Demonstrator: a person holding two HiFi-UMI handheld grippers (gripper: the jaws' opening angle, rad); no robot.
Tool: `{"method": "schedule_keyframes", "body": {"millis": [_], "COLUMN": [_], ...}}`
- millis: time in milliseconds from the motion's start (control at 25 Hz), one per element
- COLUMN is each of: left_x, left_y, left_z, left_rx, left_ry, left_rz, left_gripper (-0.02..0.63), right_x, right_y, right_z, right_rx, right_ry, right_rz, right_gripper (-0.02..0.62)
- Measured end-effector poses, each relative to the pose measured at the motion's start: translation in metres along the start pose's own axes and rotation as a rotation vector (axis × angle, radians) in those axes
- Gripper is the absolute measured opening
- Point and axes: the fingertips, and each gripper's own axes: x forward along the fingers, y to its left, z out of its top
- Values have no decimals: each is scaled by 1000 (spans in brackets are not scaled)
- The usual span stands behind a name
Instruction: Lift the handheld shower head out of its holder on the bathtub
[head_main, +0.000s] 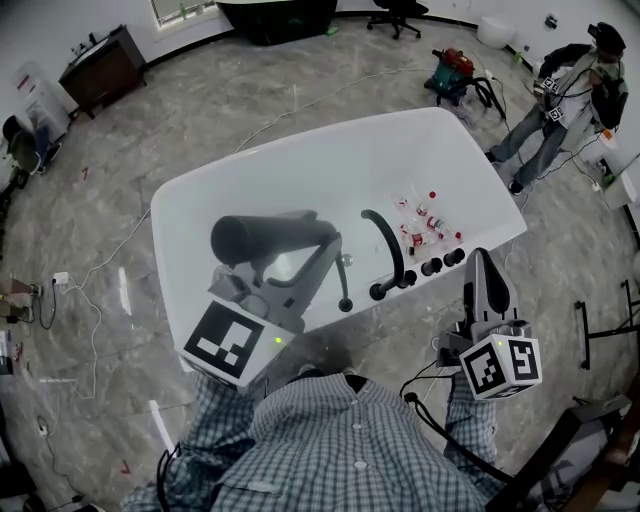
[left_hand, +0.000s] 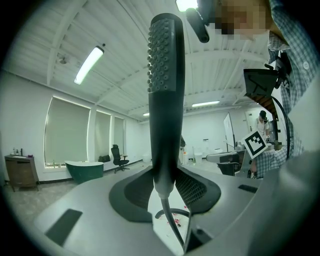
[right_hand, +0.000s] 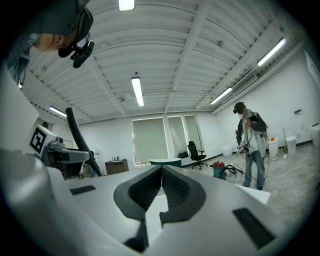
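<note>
A white bathtub (head_main: 300, 170) fills the middle of the head view. My left gripper (head_main: 325, 245) is shut on the dark handheld shower head (head_main: 255, 238), which is held up above the tub's near rim. In the left gripper view the shower head (left_hand: 165, 95) stands upright between the jaws of that gripper (left_hand: 162, 187). Its hose (head_main: 343, 285) drops to a fitting on the rim. My right gripper (head_main: 480, 275) hovers near the tub's right corner. In its own view the right gripper (right_hand: 161, 172) has its jaws together with nothing between them.
A black curved faucet spout (head_main: 385, 240) and black knobs (head_main: 432, 266) sit on the near rim, with small red-capped bottles (head_main: 420, 220) beside them. A person (head_main: 565, 95) stands at the back right near a vacuum cleaner (head_main: 455, 68). Cables (head_main: 90, 300) lie on the floor at left.
</note>
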Motion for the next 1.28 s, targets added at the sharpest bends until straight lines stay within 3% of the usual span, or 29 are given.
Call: {"method": "schedule_keyframes", "body": {"millis": [280,1280], "left_x": [-7,-4], "left_y": [-5,1], "left_z": [13,-2], "left_rx": [-12,-39], "left_ry": [-53,-20], "left_rz": [22,58], "left_gripper": [126,126], "right_x": [-7,-6], "right_y": [-17,-23], "right_z": [-1,-12], "right_rx": [-23,-58], "right_ry": [-8,13], "right_rz": [-15,-6], "right_gripper": [17,15]}}
